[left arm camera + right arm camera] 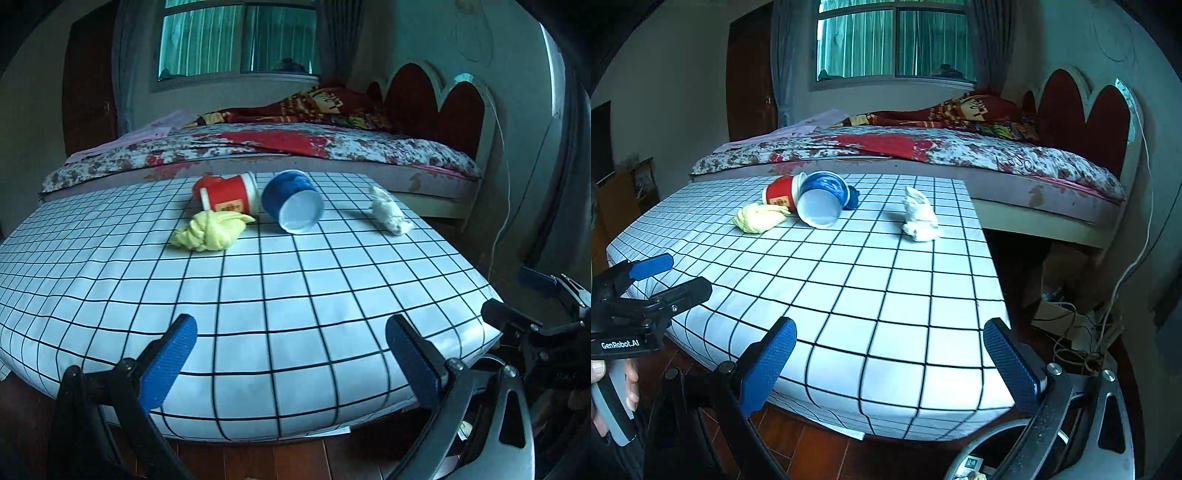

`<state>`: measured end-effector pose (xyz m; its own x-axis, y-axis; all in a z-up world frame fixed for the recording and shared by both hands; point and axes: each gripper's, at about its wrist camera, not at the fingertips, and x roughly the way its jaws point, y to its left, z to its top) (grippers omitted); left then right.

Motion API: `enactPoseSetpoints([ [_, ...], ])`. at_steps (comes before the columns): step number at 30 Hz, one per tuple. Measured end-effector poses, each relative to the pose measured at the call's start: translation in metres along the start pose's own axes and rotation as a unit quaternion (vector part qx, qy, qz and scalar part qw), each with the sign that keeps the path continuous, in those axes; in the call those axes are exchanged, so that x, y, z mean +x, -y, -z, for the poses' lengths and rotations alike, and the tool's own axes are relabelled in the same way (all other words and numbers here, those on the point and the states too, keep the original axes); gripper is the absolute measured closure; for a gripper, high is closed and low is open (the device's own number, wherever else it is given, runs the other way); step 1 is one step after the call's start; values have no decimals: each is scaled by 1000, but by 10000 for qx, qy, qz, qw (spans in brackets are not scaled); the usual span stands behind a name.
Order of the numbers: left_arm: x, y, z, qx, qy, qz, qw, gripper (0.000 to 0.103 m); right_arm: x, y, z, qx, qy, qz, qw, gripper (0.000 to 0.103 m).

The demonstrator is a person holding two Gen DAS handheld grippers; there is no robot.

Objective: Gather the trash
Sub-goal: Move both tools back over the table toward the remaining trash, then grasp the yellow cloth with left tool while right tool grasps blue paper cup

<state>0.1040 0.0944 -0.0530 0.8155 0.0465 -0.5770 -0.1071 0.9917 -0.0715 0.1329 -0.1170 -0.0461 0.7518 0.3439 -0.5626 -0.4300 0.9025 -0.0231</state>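
Closest to the camera are the two grippers. The left gripper [290, 334] has its blue fingers spread wide apart with nothing between them. It hangs at the near edge of the table. The right gripper [890, 338] is spread wide too and holds nothing. It is at the near right corner of the table. From the right wrist view, a hand [613, 387] is wrapped around the handle of the left gripper.

The biggest thing is the bed [258, 147] behind the table, with a red and white flowery cover and a red headboard [436, 99] with round bumps. Above it is a window [236, 40] with curtains.

Next is the table [258, 295]. It has a white cloth with black lines that make squares.

All the trash lies at the far side of the table, well apart from both grippers. A blue paper cup [293, 205] lies on its side with its open mouth turned to the camera. A red paper cup [231, 195] lies on its side just beside it, on the left, and the two look like they touch. A crumpled yellow wad [208, 232] sits just in front of the red cup. A crumpled white wad [388, 214] lies alone to the right, near the table edge.

Some cords [1078, 343] lie on the floor by the bed.
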Motion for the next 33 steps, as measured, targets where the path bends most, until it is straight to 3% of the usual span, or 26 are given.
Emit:
enactPoseSetpoints([
  [13,47,-72,-36,-288,-89,-553,9980,7,74,-35,-53,-296,-62,-56,9995,1],
  [26,121,-83,-68,-219,-509,-463,9974,7,144,-38,-99,-374,-493,-579,9964,1],
  [31,148,-87,-74,-269,-963,-363,9943,18,165,-45,-101,-480,-661,-741,9939,1],
  [32,151,-88,-75,-307,-1024,-284,9939,24,169,-47,-102,-502,-683,-769,9934,1],
  [33,152,-89,-76,-336,-1013,-157,9942,38,173,-50,-104,-526,-706,-788,9930,1],
])
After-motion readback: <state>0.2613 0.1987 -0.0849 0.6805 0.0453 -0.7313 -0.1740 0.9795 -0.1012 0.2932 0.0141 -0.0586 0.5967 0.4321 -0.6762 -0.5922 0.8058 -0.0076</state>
